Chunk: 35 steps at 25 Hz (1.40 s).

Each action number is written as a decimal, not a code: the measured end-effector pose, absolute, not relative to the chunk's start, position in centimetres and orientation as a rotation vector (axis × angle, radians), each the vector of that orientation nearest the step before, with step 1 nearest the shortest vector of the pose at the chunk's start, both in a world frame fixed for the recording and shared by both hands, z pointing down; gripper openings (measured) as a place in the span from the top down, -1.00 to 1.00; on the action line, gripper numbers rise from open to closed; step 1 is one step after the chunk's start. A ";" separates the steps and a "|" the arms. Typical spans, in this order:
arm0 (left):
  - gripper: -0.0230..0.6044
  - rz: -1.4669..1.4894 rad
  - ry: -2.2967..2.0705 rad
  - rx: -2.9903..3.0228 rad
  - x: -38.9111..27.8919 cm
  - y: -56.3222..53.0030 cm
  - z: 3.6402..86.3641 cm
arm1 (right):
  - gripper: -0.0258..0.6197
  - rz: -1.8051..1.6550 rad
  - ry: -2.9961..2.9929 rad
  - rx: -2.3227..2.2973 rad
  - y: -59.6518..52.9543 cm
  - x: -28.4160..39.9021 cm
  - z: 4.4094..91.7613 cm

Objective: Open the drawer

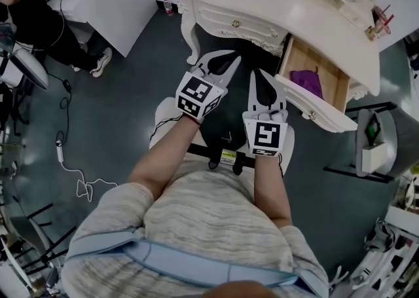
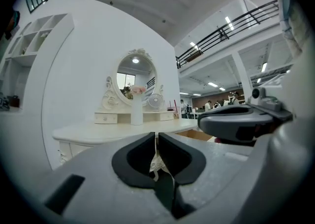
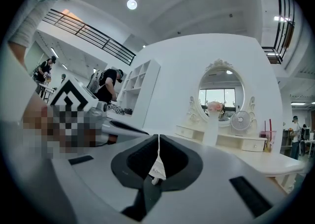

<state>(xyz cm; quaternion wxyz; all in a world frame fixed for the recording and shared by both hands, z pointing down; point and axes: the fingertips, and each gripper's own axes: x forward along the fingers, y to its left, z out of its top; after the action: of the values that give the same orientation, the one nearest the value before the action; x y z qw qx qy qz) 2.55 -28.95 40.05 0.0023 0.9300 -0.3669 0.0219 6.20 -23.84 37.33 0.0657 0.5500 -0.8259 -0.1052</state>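
Drawer [image 1: 332, 80] stands pulled out of the white dressing table [image 1: 262, 2], ahead of the right gripper [image 1: 264, 80] and off to its right. The near end of its front panel lies just beside that gripper's jaws but apart from them. Only the head view looks down into it, showing a bare wooden floor and a purple thing [image 1: 306, 82] lying on it. The box runs lengthwise from the table out toward the person. The front panel lies crosswise to that, and its knob [image 1: 312, 116] faces away from the table.

In the left gripper view the drawer [image 2: 193, 134] is no more than a strip of brown wood under the tabletop edge, past the right gripper [image 2: 204, 123], which is seen from the side.

The two gripper views show the table's upright pieces from the front: an oval mirror [image 3: 221, 87], a white vase [image 3: 211, 127] and a small fan [image 3: 240, 119]. The right gripper view also shows a white shelf unit [image 3: 140, 87] beyond the left gripper [image 3: 138, 130].

The left gripper [image 1: 219, 61] is held just left of the right one, both pointing at the table. Each has its jaws pressed together with nothing between them, as the left gripper [image 2: 156, 137] and the right gripper [image 3: 158, 139] show in their own views.
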 end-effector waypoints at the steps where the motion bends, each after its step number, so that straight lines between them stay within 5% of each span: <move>1: 0.87 0.082 -1.163 2.914 2.3 -29.8 40.1 | 0.89 -0.316 -2.493 1.659 -23.8 6.2 37.3; 5: 0.83 0.119 -1.205 2.875 1.8 -33.0 41.4 | 0.89 -0.319 -2.500 1.634 -23.8 6.2 37.6; 8: 0.50 0.194 -1.219 2.853 1.8 -35.0 43.3 | 0.89 -0.327 -2.510 1.599 -23.7 5.8 37.7; 14: 0.28 0.289 -1.269 2.805 1.9 -39.0 46.2 | 0.89 -0.322 -2.530 1.577 -23.8 5.2 37.7; 35: 0.25 0.517 -1.357 2.608 2.5 -49.4 54.7 | 0.89 -0.235 -2.573 1.580 -24.3 5.3 38.2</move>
<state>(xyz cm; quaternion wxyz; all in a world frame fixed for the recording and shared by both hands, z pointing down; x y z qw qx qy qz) 2.52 -49.39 54.68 0.0783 0.8710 -0.4532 0.1726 5.32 -24.33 38.20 0.0564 0.5209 -0.8482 -0.0775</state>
